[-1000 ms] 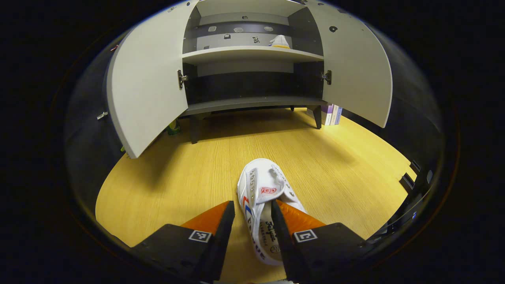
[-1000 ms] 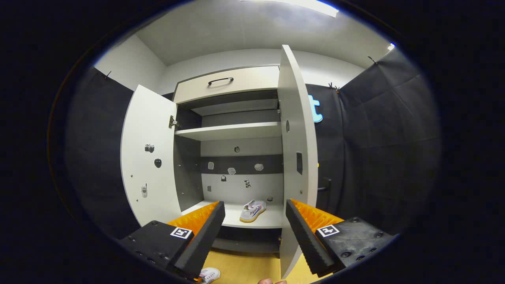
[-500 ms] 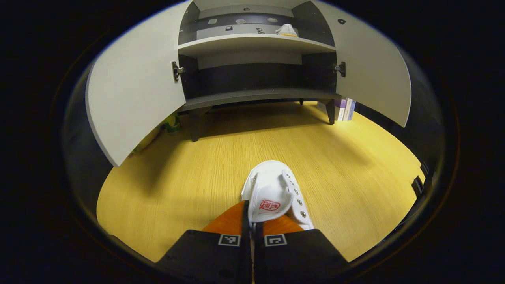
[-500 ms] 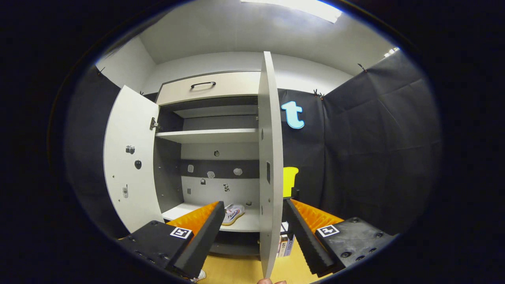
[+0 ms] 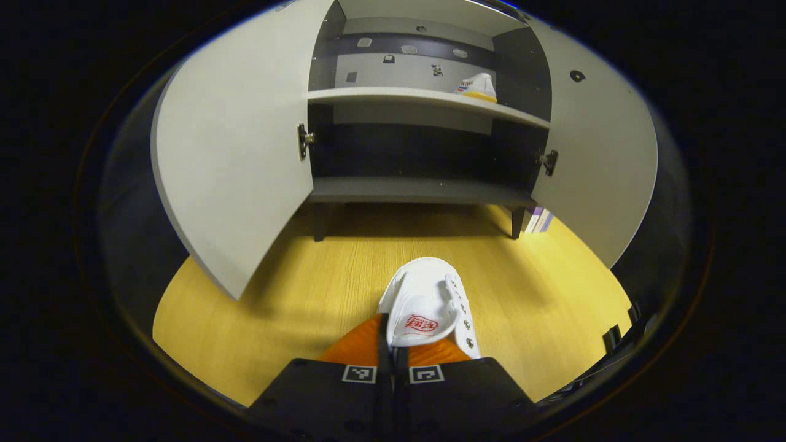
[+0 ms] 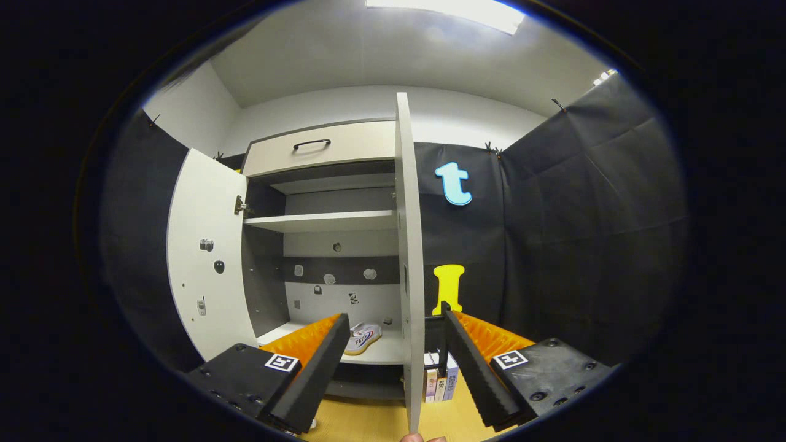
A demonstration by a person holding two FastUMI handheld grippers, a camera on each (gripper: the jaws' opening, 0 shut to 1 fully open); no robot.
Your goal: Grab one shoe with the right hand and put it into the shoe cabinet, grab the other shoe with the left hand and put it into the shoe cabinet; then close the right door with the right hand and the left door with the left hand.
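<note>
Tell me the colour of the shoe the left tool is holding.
White, with a red logo on the tongue; the shoe shows best in the left gripper view.

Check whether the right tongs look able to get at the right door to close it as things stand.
Probably yes: the right tongs are open and empty, and the right door's edge stands between the fingers with nothing in between.

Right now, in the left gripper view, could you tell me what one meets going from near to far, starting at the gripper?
left gripper → held shoe → bare wooden floor → cabinet's bottom shelf → upper shelf with the other shoe
</note>
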